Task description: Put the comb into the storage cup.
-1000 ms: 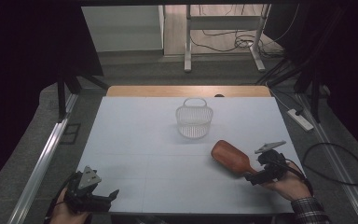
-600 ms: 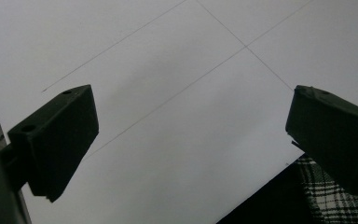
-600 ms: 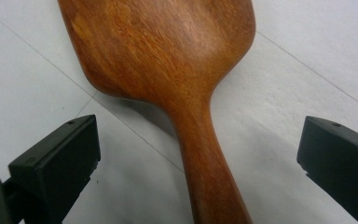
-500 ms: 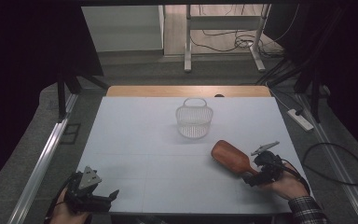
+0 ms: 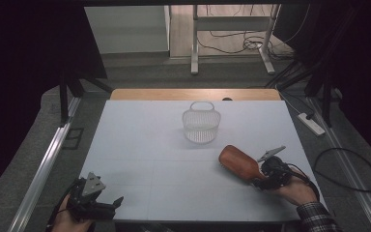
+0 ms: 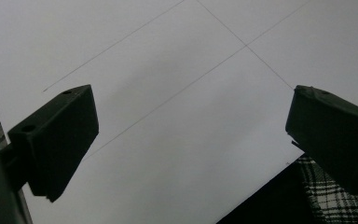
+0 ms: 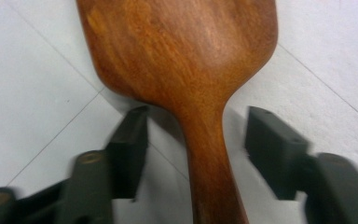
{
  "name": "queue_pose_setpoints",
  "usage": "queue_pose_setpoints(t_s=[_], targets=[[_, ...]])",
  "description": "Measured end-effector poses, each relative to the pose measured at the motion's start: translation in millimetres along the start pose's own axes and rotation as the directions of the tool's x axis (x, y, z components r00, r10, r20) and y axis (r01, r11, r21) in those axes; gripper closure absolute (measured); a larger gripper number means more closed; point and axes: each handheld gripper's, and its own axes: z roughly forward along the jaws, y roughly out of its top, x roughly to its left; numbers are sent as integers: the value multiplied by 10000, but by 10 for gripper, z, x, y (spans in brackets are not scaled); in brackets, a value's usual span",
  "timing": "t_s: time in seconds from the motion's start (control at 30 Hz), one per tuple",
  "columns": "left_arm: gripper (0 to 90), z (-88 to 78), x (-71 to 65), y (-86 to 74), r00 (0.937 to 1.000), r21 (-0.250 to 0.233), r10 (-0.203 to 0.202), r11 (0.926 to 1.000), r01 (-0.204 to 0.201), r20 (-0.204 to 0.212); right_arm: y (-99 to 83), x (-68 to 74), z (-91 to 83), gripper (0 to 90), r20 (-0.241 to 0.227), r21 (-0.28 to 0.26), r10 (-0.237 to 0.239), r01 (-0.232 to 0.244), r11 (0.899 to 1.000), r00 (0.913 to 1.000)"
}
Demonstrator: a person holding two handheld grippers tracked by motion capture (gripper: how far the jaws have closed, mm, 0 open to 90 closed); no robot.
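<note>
A brown wooden hairbrush [image 5: 236, 162] lies back-up on the white table [image 5: 140, 145] at the right, its handle pointing to the near right. My right gripper [image 5: 265, 178] is down at that handle, open. In the right gripper view its jaws stand on either side of the hairbrush handle [image 7: 205, 154] with a gap on each side, the right gripper [image 7: 198, 135] not touching it. My left gripper [image 5: 112, 205] rests open at the table's near left corner. The left gripper [image 6: 191, 121] has only bare table between its jaws.
A small white wire basket [image 5: 201, 124] with a handle stands upright at the middle back of the table. A wooden strip [image 5: 193, 94] borders the far edge. A power strip [image 5: 311, 123] and cables lie on the floor to the right.
My right gripper has slid a little left along the handle toward the brush head. The brush, the basket and the left gripper have stayed put.
</note>
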Motion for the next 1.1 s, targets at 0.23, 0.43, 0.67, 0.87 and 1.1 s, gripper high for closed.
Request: queue_pose_setpoints(t_s=[0.23,0.43,0.67,0.87,1.1], targets=[[34,2,-4,2,10000,30,30,10000,-30,-29,4,-2,-25,651,106,-68,-377,378,9993,9992],[34,3,-7,2,10000,41,47,10000,-47,-47,6,20,-32,718,-87,84,-481,482,9988,9988],[34,2,-8,2,10000,42,62,10000,-61,-51,2,13,-55,724,-383,-27,81,-82,10000,9992],[33,2,-7,2,10000,41,37,10000,-37,-70,-19,23,-83,724,-265,-320,152,-161,9994,9995],[29,-6,5,-2,9999,-48,-101,9999,101,-47,-20,36,-145,724,-237,-934,242,-263,9953,9994]])
